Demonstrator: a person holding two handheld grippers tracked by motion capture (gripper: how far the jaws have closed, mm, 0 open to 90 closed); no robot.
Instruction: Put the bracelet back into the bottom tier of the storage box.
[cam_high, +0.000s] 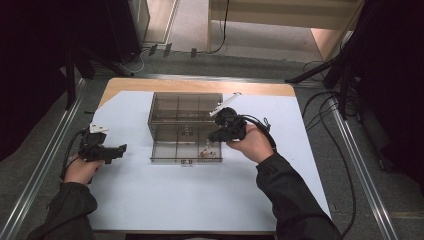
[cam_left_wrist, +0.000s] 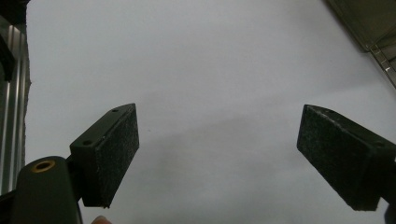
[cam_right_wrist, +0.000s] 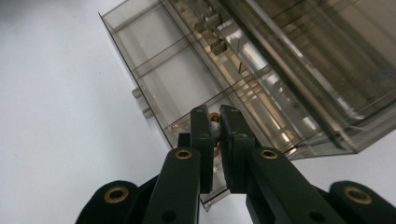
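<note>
Bead (cam_right_wrist: 214, 122) clenched in right gripper (cam_right_wrist: 214, 122) over organizer box (cam_right_wrist: 140, 70), lower centre: lower slowly, release inside one compartment; left gripper (cam_left_wrist: 218, 154) released.

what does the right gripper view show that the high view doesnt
Right gripper view alone: the right gripper has its jaws shut on a small metal piece with a coppery end, just above a corner compartment of the clear organizer box.

High view alone: the left gripper resting on the white sheet, apart from the box, and both sleeves.

Both: the open smoky plastic box with its dividers and the white sheet under it.
</note>
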